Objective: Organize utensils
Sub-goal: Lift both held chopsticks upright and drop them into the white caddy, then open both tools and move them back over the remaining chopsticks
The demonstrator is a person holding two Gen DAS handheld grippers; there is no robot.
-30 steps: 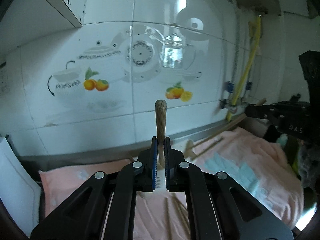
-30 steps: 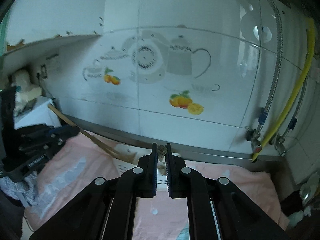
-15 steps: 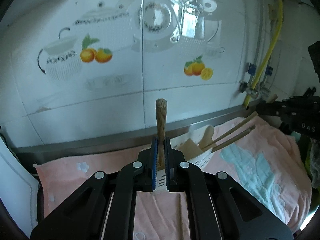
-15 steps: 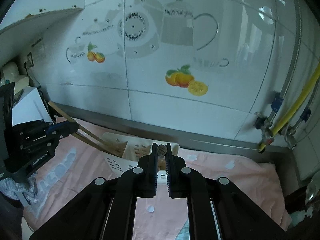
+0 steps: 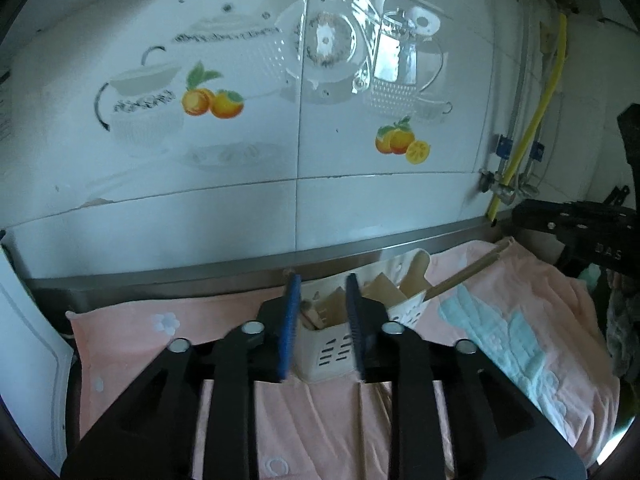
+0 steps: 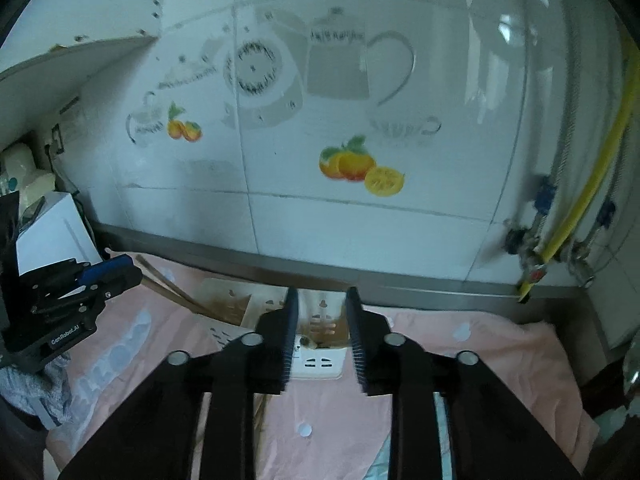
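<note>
A white slotted utensil holder (image 5: 328, 354) stands on a pink towel (image 5: 160, 344) by the wall. My left gripper (image 5: 323, 280) hangs just above it with its jaws opening. A wooden handle (image 5: 307, 307) stands loose in the holder between the pads, which do not press on it. Wooden spatulas (image 5: 416, 276) and thin sticks (image 5: 468, 276) lean out of the holder to the right. In the right wrist view my right gripper (image 6: 322, 292) is over the same holder (image 6: 320, 362), jaws opening, with a wooden utensil end (image 6: 308, 340) loose below them.
A steel ledge (image 5: 200, 272) and a tiled wall run behind the towel. A yellow hose (image 6: 592, 184) and valves (image 6: 532, 252) hang at the right. A white appliance (image 6: 52, 232) stands at the left. Each gripper shows in the other's view, the left gripper (image 6: 100, 276) and the right gripper (image 5: 580, 232).
Both grippers sank toward the holder and their jaws came apart. The wooden handle slid from the left jaws down into the holder. The right jaws let go of their utensil too.
</note>
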